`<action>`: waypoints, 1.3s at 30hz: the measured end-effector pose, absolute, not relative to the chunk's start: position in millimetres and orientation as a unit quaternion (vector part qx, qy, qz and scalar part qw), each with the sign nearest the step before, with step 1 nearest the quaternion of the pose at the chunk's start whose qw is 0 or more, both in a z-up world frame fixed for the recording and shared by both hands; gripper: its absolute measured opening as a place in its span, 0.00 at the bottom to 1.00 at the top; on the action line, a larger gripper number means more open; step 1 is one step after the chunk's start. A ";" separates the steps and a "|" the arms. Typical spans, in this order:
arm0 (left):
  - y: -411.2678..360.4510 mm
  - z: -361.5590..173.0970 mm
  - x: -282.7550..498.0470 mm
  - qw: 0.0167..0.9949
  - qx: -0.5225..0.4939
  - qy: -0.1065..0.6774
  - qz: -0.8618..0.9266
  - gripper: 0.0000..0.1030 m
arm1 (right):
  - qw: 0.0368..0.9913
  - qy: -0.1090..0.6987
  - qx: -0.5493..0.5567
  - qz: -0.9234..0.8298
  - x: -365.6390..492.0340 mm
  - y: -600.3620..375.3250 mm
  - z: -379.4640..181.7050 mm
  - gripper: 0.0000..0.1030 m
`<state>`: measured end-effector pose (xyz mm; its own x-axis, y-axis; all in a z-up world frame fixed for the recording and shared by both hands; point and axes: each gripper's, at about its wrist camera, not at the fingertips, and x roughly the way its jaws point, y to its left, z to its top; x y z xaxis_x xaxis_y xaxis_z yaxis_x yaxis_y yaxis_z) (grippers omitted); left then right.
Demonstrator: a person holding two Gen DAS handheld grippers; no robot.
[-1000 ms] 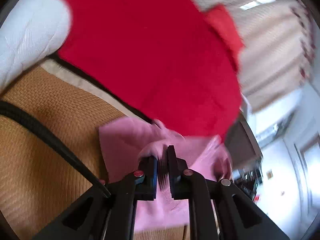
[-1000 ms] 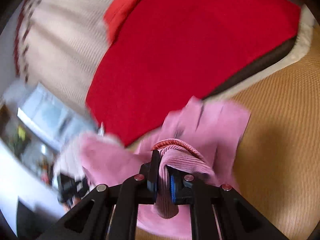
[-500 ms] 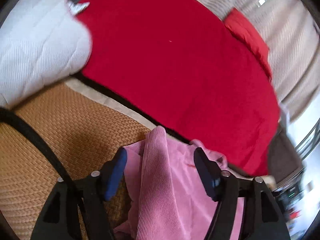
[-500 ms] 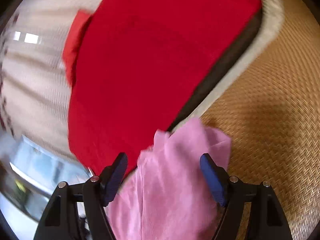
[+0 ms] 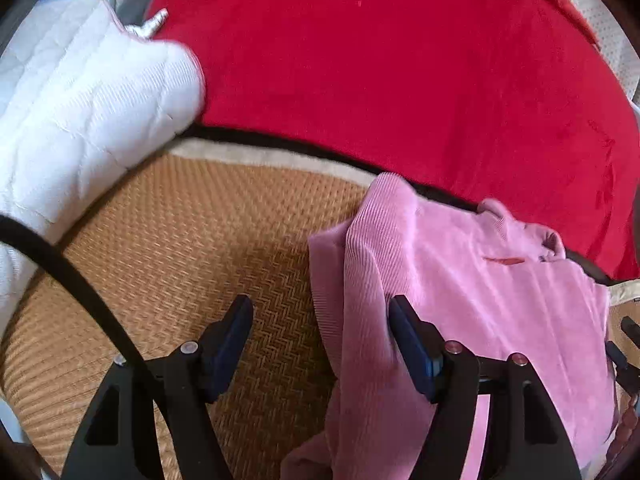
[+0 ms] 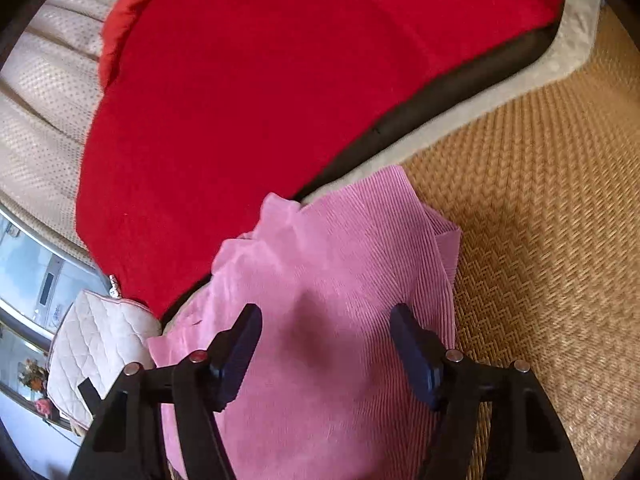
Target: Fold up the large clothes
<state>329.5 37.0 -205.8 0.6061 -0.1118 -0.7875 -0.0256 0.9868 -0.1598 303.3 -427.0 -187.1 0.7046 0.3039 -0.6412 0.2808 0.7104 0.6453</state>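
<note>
A pink ribbed garment (image 5: 460, 280) lies in a loose heap on the woven straw mat (image 5: 192, 248), with its far edge against the red cushion. My left gripper (image 5: 320, 328) is open and empty above the garment's left edge. My right gripper (image 6: 326, 338) is open and empty, hovering over the same pink garment (image 6: 340, 280). Its lower end runs out of view under the gripper bodies.
A large red cushion (image 5: 400, 60) on a dark-edged base lies behind the mat. A white quilted pillow (image 5: 80, 100) sits at the left. A black cable (image 5: 68, 280) crosses the left wrist view. The mat (image 6: 540, 220) extends to the right of the garment.
Both grippers were shut on the pink garment one second ago. They opened and let it go, and it now lies on the mat.
</note>
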 end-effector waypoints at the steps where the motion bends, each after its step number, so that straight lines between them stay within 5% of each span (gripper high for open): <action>1: 36.3 -199.6 324.2 0.897 -0.076 0.435 -0.026 0.69 | 0.845 0.378 0.377 0.013 299.0 -426.0 -183.4 0.68; 9: 7.8 -155.2 280.7 0.924 -0.058 0.372 -0.073 0.69 | 0.860 0.353 0.363 0.062 261.8 -409.4 -152.9 0.65; 17: -11.9 -204.5 299.7 0.886 -0.018 0.459 -0.062 0.71 | 0.835 0.425 0.345 0.057 277.4 -391.7 -186.9 0.63; 20: -2.7 -214.7 308.3 0.869 -0.069 0.485 -0.071 0.71 | 0.824 0.451 0.340 0.049 283.2 -391.3 -202.6 0.56; 31: -0.9 -172.3 280.2 0.899 -0.074 0.424 -0.079 0.71 | 0.852 0.376 0.354 0.084 257.8 -399.1 -161.4 0.56; 39: 46.3 -175.6 255.3 0.888 -0.155 0.432 -0.030 0.71 | 0.834 0.454 0.302 0.083 268.1 -362.2 -190.2 0.56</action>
